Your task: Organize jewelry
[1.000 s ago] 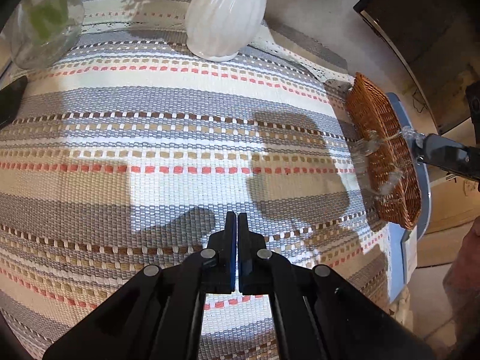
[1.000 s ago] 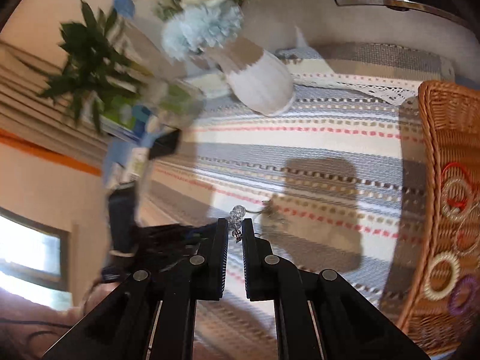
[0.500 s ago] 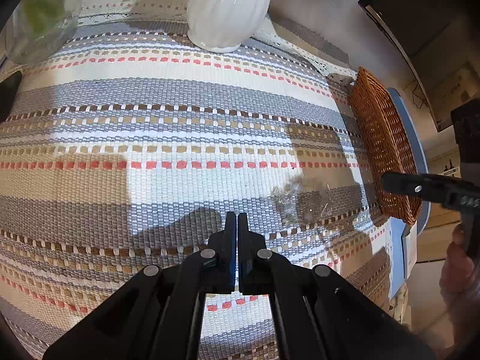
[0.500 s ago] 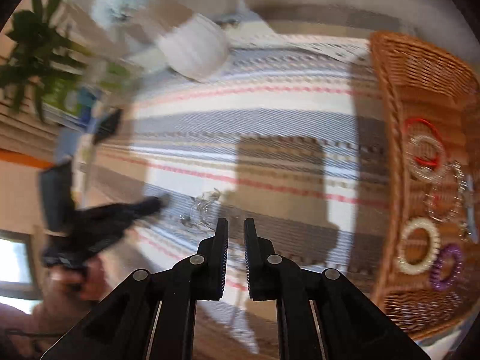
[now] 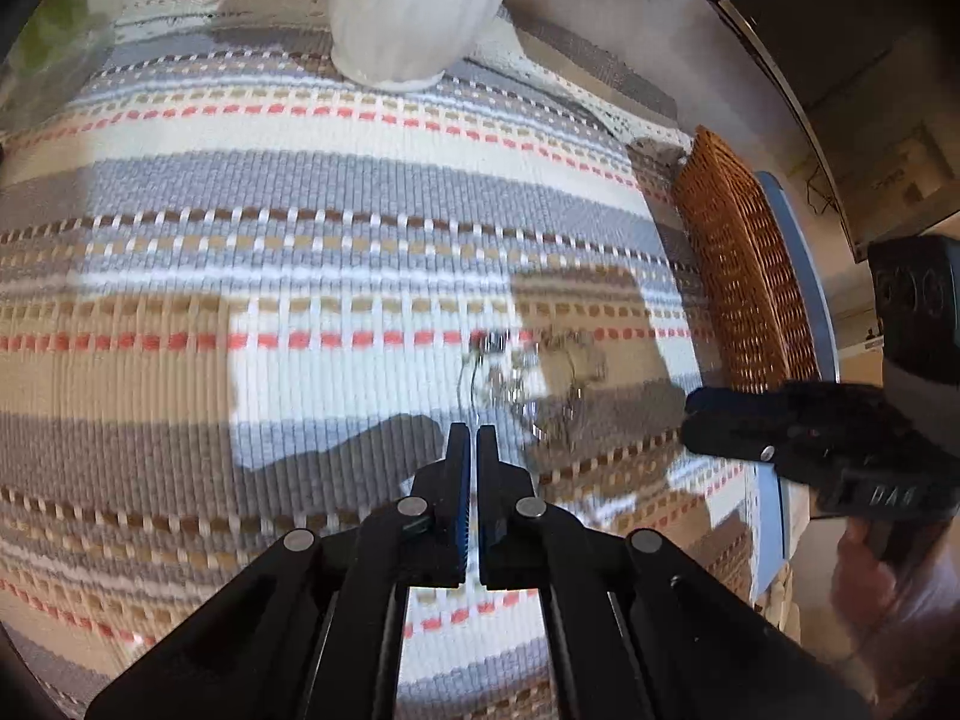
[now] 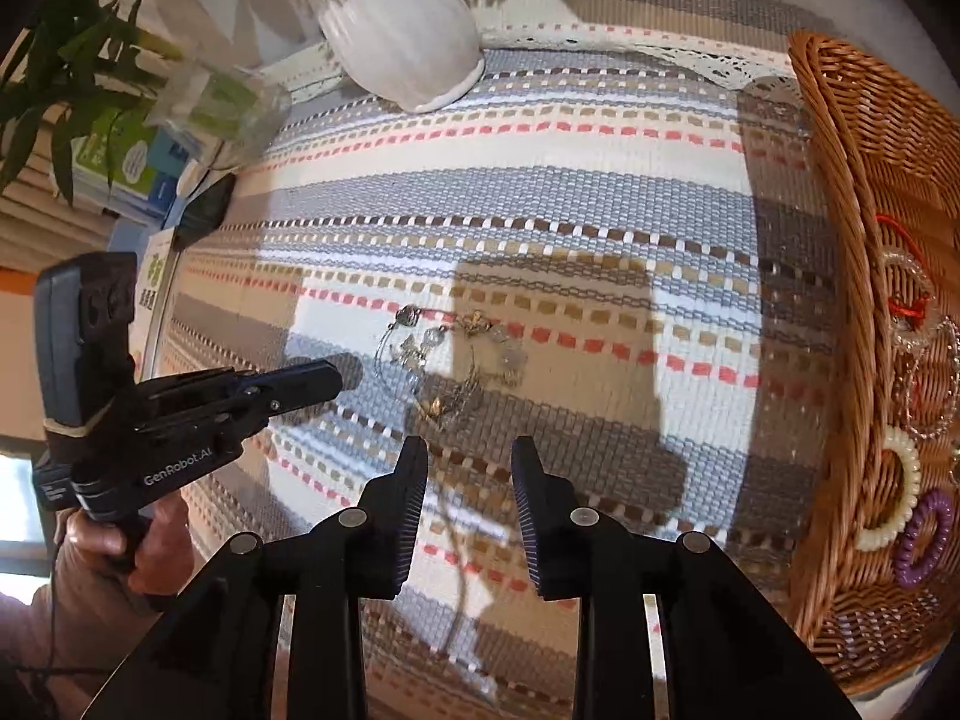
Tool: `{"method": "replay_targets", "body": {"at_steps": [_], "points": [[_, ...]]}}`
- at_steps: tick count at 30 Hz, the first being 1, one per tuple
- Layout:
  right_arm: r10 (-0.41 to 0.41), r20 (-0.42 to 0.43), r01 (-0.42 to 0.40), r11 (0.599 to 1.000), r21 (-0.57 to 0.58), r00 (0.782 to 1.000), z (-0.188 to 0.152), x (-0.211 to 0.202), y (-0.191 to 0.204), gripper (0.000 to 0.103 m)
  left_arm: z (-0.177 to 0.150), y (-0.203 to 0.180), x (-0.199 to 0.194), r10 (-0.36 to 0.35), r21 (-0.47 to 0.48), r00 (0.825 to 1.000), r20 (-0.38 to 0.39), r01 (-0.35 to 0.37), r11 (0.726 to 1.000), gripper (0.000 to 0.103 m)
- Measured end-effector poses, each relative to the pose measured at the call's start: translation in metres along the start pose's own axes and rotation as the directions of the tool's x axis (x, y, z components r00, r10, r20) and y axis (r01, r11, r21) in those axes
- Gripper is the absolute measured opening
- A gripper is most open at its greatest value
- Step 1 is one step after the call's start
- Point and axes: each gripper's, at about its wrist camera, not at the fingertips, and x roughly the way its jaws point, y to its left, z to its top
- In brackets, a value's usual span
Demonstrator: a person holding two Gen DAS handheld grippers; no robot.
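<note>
1. A tangled charm bracelet (image 6: pixel 447 360) of wire, clear beads and small gold pieces is lying flat on the striped woven cloth (image 6: pixel 540 192), well to the left of the wicker basket (image 6: pixel 840 192); in the left wrist view the same bracelet (image 5: pixel 510 366) is appearing blurred, also left of the basket (image 5: pixel 738 276).
2. The right gripper (image 6: pixel 469 450) is hovering just on the near side of the bracelet, left of the basket; its jaws are standing clearly apart and are gripping nothing.
3. The left gripper (image 5: pixel 471 438) is pointing at the bracelet from the side away from the basket; its jaws are sitting almost together with only a thin slit between them, and nothing is caught there.
4. Inside the basket, a cream beaded bracelet (image 6: pixel 897 489), a purple coil band (image 6: pixel 924 540) and a red cord piece (image 6: pixel 903 294) are resting against the weave.
5. A white ribbed vase (image 6: pixel 402 36) is standing on the cloth, far left of the basket's back corner.
</note>
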Motion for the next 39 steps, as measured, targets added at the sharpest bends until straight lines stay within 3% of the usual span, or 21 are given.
{"method": "replay_targets", "body": {"at_steps": [4,9,12,19,22,24,28,30,37,38,39], "points": [[-0.052,0.04,0.052,0.999,-0.014,0.998,0.015,0.01,-0.004,0.029,0.018,-0.007,0.01,0.016,0.02,1.0,0.021,-0.016,1.0,0.0],[-0.116,0.054,0.12,0.99,-0.077,0.992,0.034,0.024,0.0,0.028,0.029,-0.024,0.029,0.094,0.129,0.996,-0.001,-0.093,0.987,0.0],[-0.14,0.039,0.143,0.983,-0.119,0.989,0.036,0.034,0.002,0.028,0.032,-0.028,0.036,0.102,0.152,0.995,-0.011,-0.099,0.983,0.009],[-0.249,0.055,0.255,0.939,-0.231,0.967,0.033,0.054,0.02,0.027,0.031,-0.037,0.042,0.143,0.203,0.99,0.009,-0.142,0.969,0.009],[-0.28,0.062,0.286,0.915,-0.284,0.958,0.027,0.057,0.028,0.024,0.028,-0.044,0.044,0.18,0.25,0.983,0.031,-0.182,0.951,0.01],[-0.31,0.079,0.319,0.893,-0.316,0.947,0.021,0.059,0.033,0.012,0.024,-0.048,0.044,0.193,0.271,0.98,0.056,-0.201,0.941,0.007],[-0.306,0.081,0.316,0.902,-0.295,0.949,0.017,0.057,0.028,0.008,0.023,-0.037,0.03,0.138,0.208,0.988,0.072,-0.15,0.967,0.007],[-0.286,0.082,0.297,0.92,-0.254,0.955,0.014,0.049,0.022,0.009,0.02,-0.029,0.01,0.07,0.169,0.994,0.084,-0.084,0.982,0.007],[-0.189,0.116,0.206,0.967,-0.151,0.975,0.005,0.007,0.02,0.009,0.005,-0.031,-0.045,-0.061,0.158,0.992,0.11,0.043,0.986,0.007],[-0.162,0.114,0.177,0.975,-0.136,0.98,0.004,0.002,0.021,0.009,0.002,-0.032,-0.048,-0.047,0.167,0.993,0.11,0.028,0.986,0.007],[-0.084,0.12,0.097,0.989,-0.109,0.989,0.003,-0.008,0.021,0.009,0.0,-0.034,-0.049,-0.037,0.174,0.994,0.105,0.018,0.985,0.007]]}}
